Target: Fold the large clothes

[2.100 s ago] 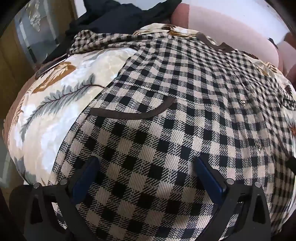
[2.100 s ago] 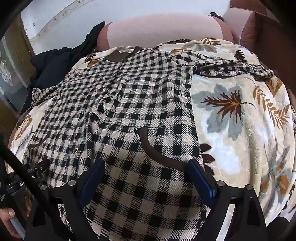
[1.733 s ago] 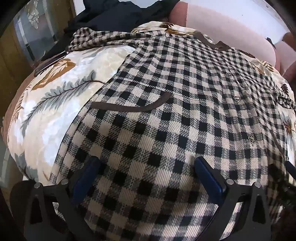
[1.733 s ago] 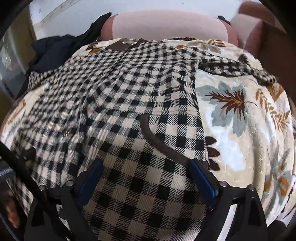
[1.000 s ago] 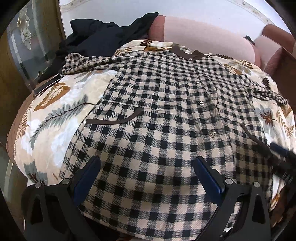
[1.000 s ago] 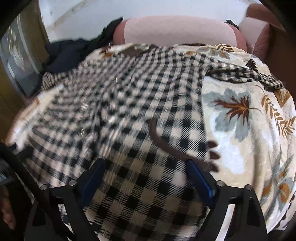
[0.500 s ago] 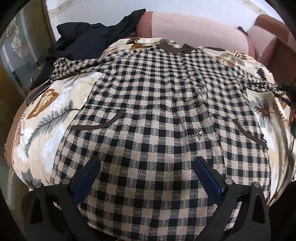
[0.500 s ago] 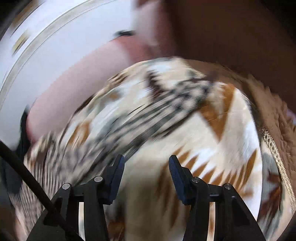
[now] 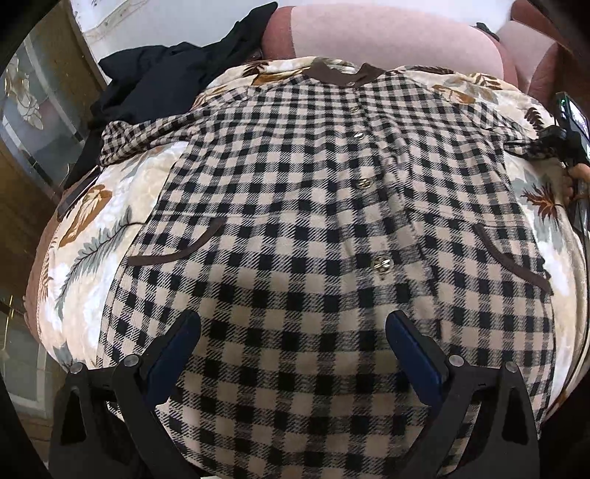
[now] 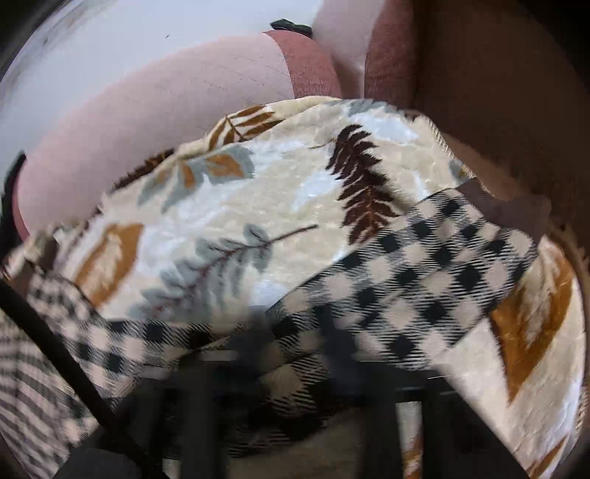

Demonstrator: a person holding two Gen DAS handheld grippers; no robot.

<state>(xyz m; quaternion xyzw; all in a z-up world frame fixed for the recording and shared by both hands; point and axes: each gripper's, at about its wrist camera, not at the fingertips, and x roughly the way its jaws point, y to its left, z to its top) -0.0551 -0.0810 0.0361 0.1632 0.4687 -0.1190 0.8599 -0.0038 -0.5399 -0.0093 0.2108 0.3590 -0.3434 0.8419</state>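
Here, a black-and-cream checked shirt [image 9: 313, 206] lies spread face up, buttons fastened, on a leaf-patterned blanket [image 9: 107, 221] covering a pink sofa [image 9: 387, 33], a dark garment [image 9: 158, 81] heaped beyond its far left sleeve. The left gripper [image 9: 291, 342] hangs over the shirt's lower front with its blue-padded jaws spread wide and nothing between them. At the blanket's right edge, the right gripper [image 10: 295, 350], badly blurred in its own view, has its jaws closing on the shirt's right sleeve [image 10: 424, 280], the checked cloth bunched between them near the brown cuff [image 10: 509, 210]. A hand [image 9: 573, 180] grips that tool's handle at the frame's edge.
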